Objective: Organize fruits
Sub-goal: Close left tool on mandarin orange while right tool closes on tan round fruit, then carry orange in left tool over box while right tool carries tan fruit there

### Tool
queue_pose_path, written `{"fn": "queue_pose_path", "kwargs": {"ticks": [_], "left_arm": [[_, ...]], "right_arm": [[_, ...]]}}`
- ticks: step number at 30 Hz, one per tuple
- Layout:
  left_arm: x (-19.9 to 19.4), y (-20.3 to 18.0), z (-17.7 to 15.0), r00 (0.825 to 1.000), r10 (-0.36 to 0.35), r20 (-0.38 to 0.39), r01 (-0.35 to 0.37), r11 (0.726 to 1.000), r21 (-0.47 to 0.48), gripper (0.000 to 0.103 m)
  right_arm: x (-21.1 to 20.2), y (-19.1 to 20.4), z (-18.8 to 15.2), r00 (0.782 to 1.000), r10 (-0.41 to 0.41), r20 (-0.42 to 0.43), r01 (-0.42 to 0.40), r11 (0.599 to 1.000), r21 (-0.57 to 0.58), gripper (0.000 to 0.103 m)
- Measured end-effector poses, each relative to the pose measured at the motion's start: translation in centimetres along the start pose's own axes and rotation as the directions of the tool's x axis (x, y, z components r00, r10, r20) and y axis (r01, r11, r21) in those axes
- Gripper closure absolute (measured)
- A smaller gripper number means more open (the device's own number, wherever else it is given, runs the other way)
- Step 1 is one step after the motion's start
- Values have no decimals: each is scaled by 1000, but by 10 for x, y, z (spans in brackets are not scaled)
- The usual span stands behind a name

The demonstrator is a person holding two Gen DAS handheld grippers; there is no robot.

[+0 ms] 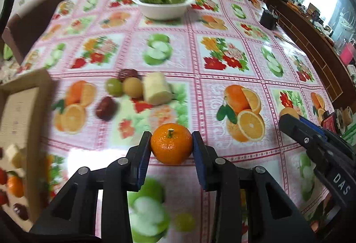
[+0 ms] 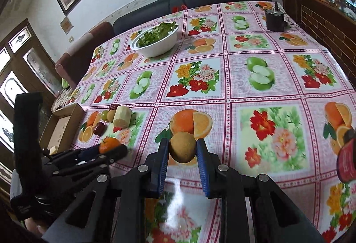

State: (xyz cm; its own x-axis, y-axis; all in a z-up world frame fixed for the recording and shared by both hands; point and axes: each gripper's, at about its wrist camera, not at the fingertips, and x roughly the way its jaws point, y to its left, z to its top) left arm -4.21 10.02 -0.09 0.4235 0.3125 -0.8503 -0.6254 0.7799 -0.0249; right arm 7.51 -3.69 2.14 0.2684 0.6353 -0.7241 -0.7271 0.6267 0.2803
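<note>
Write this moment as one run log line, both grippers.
left gripper: shut on orange tangerine | right gripper: shut on round tan fruit

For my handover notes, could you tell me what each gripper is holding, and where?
The left gripper clamps a mandarin orange by its sides, stem up; the right gripper clamps a round brownish-yellow fruit across its middle.

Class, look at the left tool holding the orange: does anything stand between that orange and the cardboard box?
Nothing visible does. The orange sits clamped in the left tool; the cardboard box lies to its left, with only bare tablecloth between. The loose fruits lie farther back.
</note>
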Motion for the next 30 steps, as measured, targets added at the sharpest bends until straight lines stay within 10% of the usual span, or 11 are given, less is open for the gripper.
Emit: {"fn": "queue_pose_path", "kwargs": {"ticks": [15, 30], "left_arm": [[-65, 58, -19, 973, 192, 126, -181, 978, -100, 69], [-79, 90, -29, 960, 238, 146, -213, 963, -166, 69]], "right_arm": [[-18, 58, -11, 997, 72, 16, -70, 993, -93, 78], [-26, 104, -12, 994, 105, 26, -99, 979, -176, 78]]}}
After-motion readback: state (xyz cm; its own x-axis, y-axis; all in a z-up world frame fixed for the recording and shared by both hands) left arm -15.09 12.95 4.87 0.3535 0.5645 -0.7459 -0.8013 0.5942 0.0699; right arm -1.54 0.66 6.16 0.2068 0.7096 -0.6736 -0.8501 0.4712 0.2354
